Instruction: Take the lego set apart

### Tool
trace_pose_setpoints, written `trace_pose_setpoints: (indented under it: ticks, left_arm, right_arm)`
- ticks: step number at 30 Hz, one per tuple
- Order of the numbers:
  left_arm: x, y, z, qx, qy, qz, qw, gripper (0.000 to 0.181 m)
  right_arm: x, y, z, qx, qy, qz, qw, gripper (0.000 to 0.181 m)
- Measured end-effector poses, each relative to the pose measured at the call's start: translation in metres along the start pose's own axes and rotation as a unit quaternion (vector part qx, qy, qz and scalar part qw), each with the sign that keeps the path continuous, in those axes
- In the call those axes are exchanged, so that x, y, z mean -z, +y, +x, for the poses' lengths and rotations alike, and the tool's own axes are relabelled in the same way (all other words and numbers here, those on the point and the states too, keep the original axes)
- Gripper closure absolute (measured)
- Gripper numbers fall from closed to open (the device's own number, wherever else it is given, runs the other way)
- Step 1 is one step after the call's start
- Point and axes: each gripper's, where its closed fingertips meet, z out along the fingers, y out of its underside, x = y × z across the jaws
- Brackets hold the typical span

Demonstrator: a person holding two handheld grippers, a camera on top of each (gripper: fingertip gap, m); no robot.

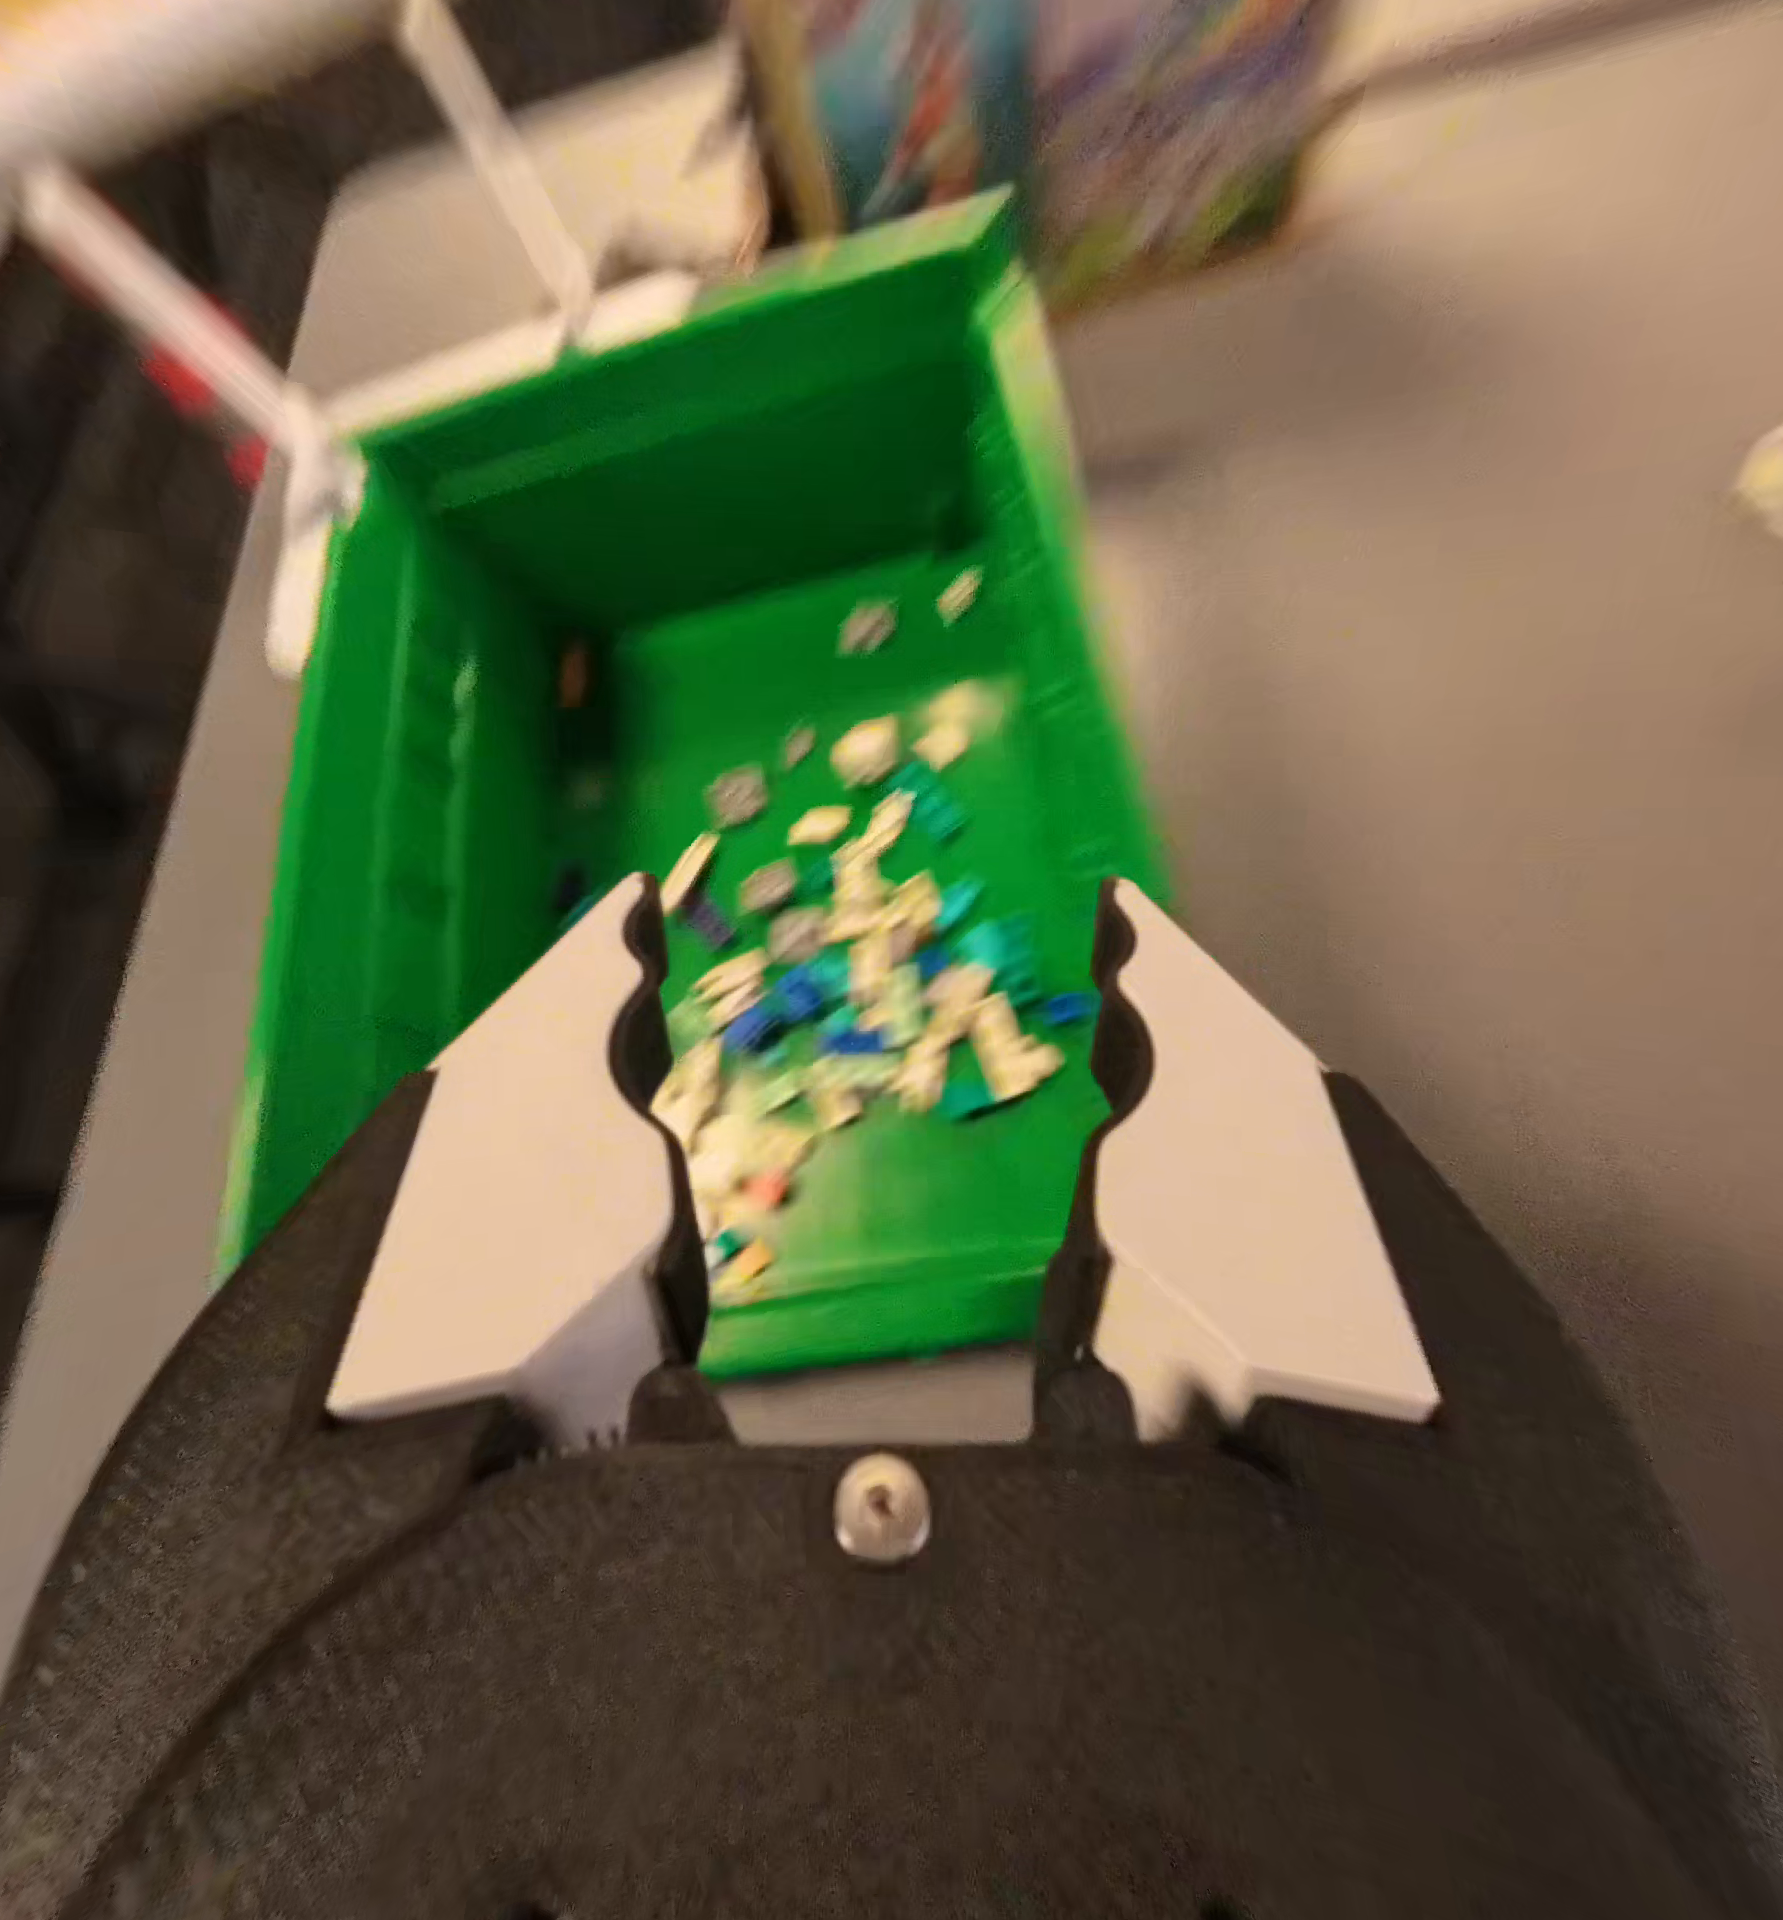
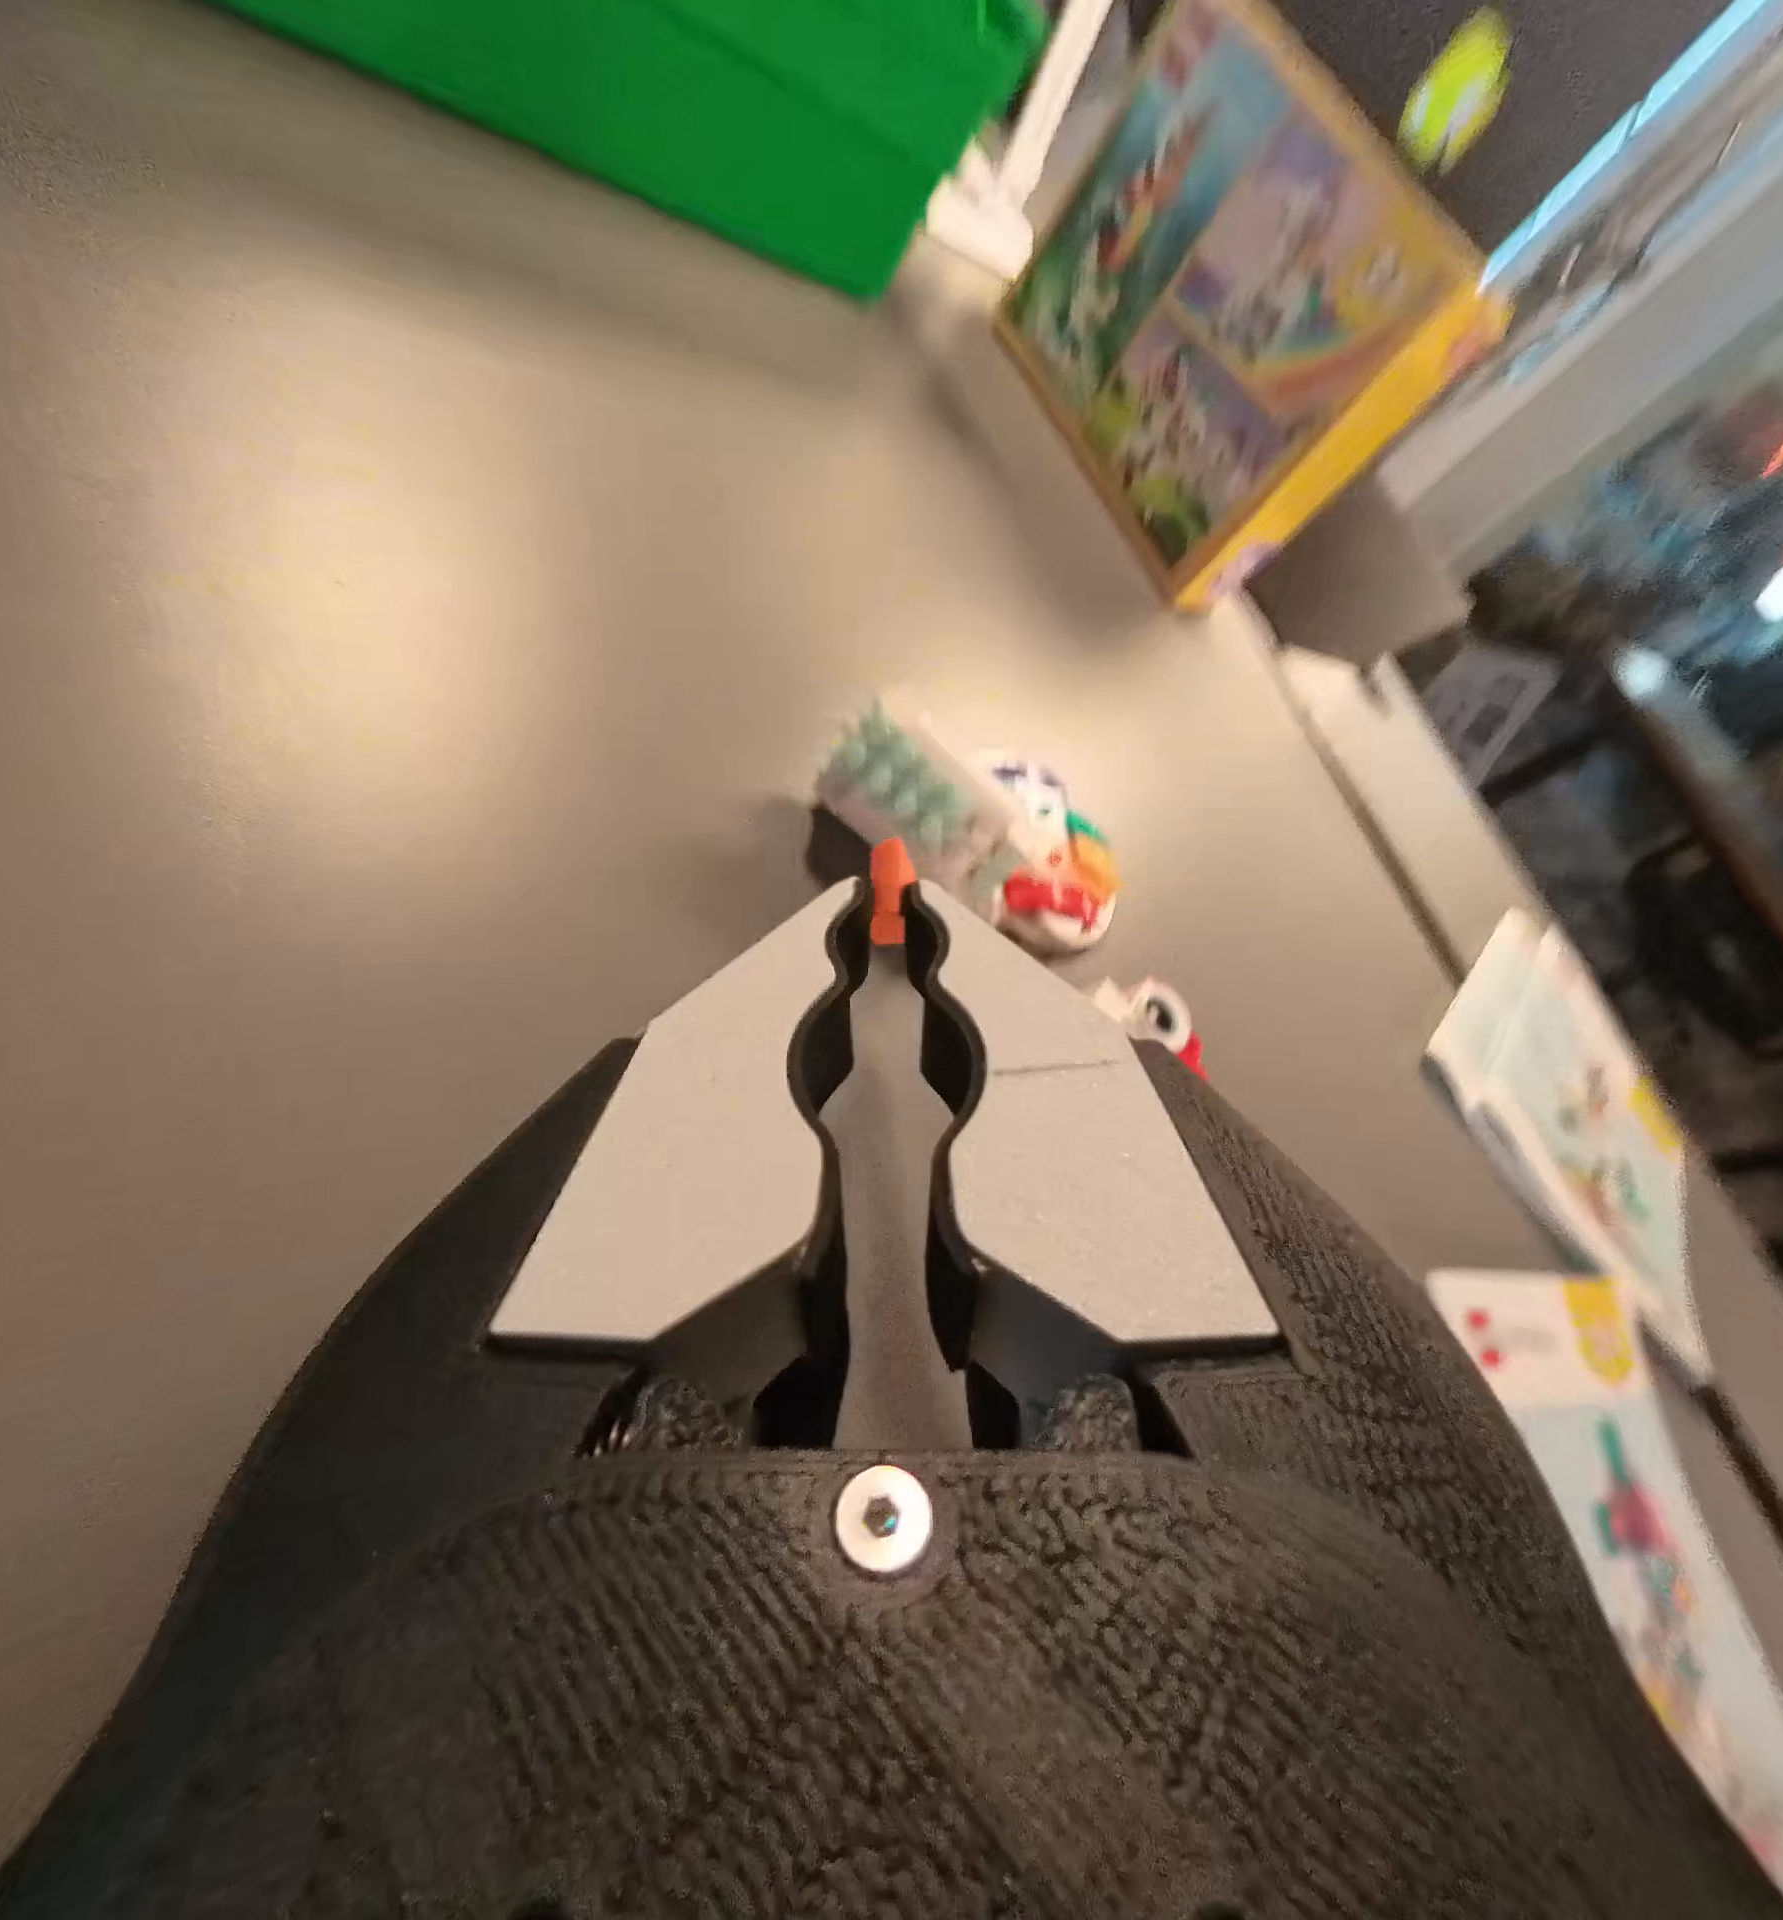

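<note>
Orange peg (image 2: 889, 894) pinched at the right gripper (image 2: 887, 909) tips, model (image 2: 954, 831) just beyond, mid-frame.
Left gripper (image 1: 871, 914) hangs spread over the green bin (image 1: 679, 488) of loose bricks (image 1: 856, 966). Light, stiff and small, the peg could slip; grip the model by its block body. Blur hides the studs and joints.

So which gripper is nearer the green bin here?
Left. The left gripper hangs open right above the green bin and its loose bricks. The right gripper, pinching an orange piece, sits well away across the table.
</note>
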Motion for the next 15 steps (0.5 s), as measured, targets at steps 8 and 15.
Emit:
trace_pose_setpoints:
  ticks: [8,15]
  left_arm:
    - [0.078,-0.031,0.199,-0.069,0.315,0.245,0.915,0.128]
    - [0.043,-0.008,0.274,-0.121,0.380,0.215,0.892,0.128]
  right_arm:
    - [0.025,-0.063,-0.020,0.245,0.098,0.157,0.952,0.177]
    - [0.039,-0.089,-0.043,0.386,0.138,0.189,0.892,0.177]
